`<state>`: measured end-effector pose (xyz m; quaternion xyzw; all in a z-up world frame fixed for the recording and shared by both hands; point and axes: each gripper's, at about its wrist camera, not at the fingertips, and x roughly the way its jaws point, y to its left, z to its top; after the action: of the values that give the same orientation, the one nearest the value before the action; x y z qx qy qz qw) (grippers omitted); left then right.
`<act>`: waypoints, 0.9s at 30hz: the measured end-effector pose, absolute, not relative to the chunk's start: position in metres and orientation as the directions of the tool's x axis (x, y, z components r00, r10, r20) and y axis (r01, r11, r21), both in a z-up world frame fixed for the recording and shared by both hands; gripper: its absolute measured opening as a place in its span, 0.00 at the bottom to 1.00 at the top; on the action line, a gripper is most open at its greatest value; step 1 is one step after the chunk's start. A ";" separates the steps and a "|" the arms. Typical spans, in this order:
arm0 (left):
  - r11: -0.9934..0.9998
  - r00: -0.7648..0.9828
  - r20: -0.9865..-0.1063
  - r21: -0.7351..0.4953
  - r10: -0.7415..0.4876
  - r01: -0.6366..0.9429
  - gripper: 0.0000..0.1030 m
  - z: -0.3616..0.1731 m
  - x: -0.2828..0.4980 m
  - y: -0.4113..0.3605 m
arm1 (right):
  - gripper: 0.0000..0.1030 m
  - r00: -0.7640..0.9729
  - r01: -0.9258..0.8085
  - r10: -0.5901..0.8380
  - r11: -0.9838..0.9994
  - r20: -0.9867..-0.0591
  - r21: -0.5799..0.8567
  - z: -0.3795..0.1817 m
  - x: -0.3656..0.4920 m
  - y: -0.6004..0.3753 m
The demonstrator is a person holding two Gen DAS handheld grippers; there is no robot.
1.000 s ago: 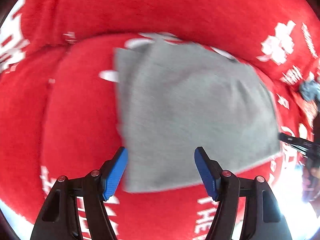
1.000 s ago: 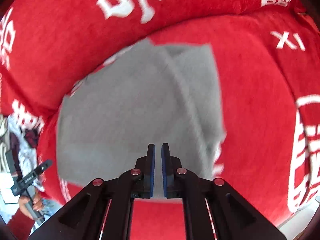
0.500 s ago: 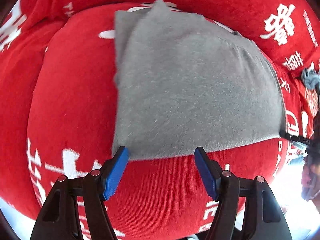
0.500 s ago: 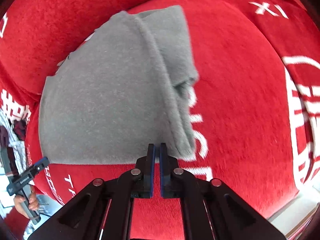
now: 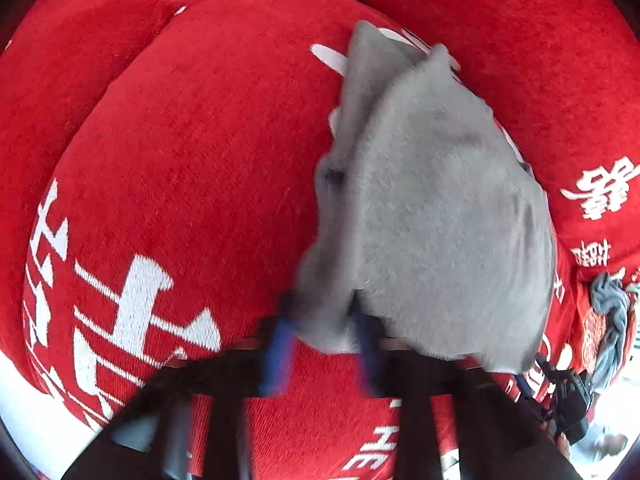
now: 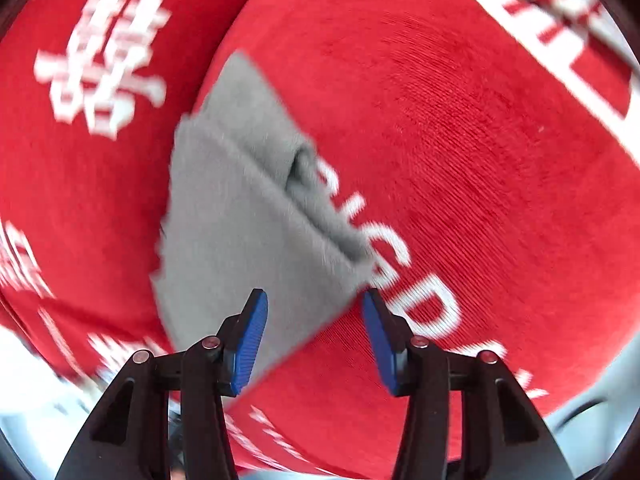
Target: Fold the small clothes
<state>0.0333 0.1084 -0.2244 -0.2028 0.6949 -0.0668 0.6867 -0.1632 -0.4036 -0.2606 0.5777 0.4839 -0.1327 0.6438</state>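
A small grey fleece garment lies folded on a red cushion with white lettering. My left gripper is motion-blurred, and its blue pads are closing on the garment's near left corner, with cloth bunched between them. In the right wrist view the same garment lies left of centre on the red cushion. My right gripper is open, its blue pads astride the garment's near corner, holding nothing.
A red backrest with white characters rises behind the seat cushion. A bundle of grey and blue cloth lies at the far right. The other gripper shows at the lower right of the left wrist view.
My left gripper has moved to the garment's left corner and narrowed around it. My right gripper has opened from shut and shifted to the garment's right corner.
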 end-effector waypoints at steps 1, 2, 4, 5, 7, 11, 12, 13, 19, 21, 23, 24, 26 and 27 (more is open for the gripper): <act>0.916 0.033 -0.933 -0.359 -0.360 -0.180 0.20 -0.221 0.033 0.107 | 0.07 0.466 0.745 0.385 0.314 -0.796 0.588 -0.261 -0.159 -0.405; 0.926 0.044 -0.938 -0.347 -0.345 -0.150 0.20 -0.217 0.034 0.102 | 0.08 0.452 0.745 0.381 0.336 -0.807 0.576 -0.258 -0.154 -0.405; 0.943 0.086 -0.944 -0.324 -0.318 -0.077 0.20 -0.202 0.030 0.098 | 0.08 0.436 0.694 0.362 0.447 -0.824 0.564 -0.236 -0.144 -0.401; 0.946 0.093 -0.946 -0.318 -0.312 -0.063 0.20 -0.199 0.028 0.098 | 0.07 0.430 0.663 0.349 0.504 -0.833 0.553 -0.226 -0.142 -0.399; 0.952 0.081 -0.952 -0.300 -0.295 -0.061 0.20 -0.207 0.026 0.101 | 0.07 0.402 0.639 0.328 0.568 -0.855 0.519 -0.221 -0.143 -0.399; 0.950 0.065 -0.954 -0.297 -0.292 -0.099 0.20 -0.224 0.019 0.118 | 0.08 0.336 0.659 0.321 0.592 -0.886 0.464 -0.249 -0.153 -0.403; 0.954 0.065 -0.958 -0.286 -0.281 -0.089 0.20 -0.222 0.017 0.118 | 0.08 0.346 0.653 0.315 0.595 -0.884 0.468 -0.249 -0.156 -0.404; 0.959 0.069 -0.961 -0.274 -0.270 -0.075 0.20 -0.218 0.014 0.122 | 0.08 0.349 0.649 0.312 0.600 -0.884 0.468 -0.246 -0.157 -0.405; 0.977 0.050 -0.977 -0.208 -0.205 -0.053 0.20 -0.209 0.007 0.134 | 0.08 0.277 0.662 0.281 0.637 -0.919 0.394 -0.239 -0.164 -0.399; 0.977 0.050 -0.978 -0.206 -0.204 -0.061 0.20 -0.206 0.006 0.138 | 0.08 0.245 0.668 0.258 0.654 -0.935 0.355 -0.234 -0.171 -0.397; 0.978 0.046 -0.979 -0.201 -0.199 -0.058 0.20 -0.203 0.007 0.139 | 0.08 0.227 0.668 0.251 0.663 -0.941 0.338 -0.230 -0.175 -0.391; 0.980 0.042 -0.980 -0.195 -0.193 -0.047 0.20 -0.200 0.007 0.139 | 0.09 0.223 0.668 0.249 0.666 -0.943 0.333 -0.228 -0.176 -0.387; 0.982 0.038 -0.982 -0.185 -0.184 -0.029 0.20 -0.195 0.004 0.142 | 0.14 0.217 0.656 0.252 0.677 -0.943 0.332 -0.223 -0.177 -0.378; 0.983 0.036 -0.983 -0.181 -0.180 -0.021 0.20 -0.193 0.004 0.142 | 0.14 0.216 0.649 0.254 0.684 -0.943 0.333 -0.220 -0.176 -0.373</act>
<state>0.0039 0.1421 -0.1929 -0.0727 0.6921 -0.0557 0.7159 -0.1761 -0.3728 -0.2204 0.3705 0.6094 -0.1438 0.6861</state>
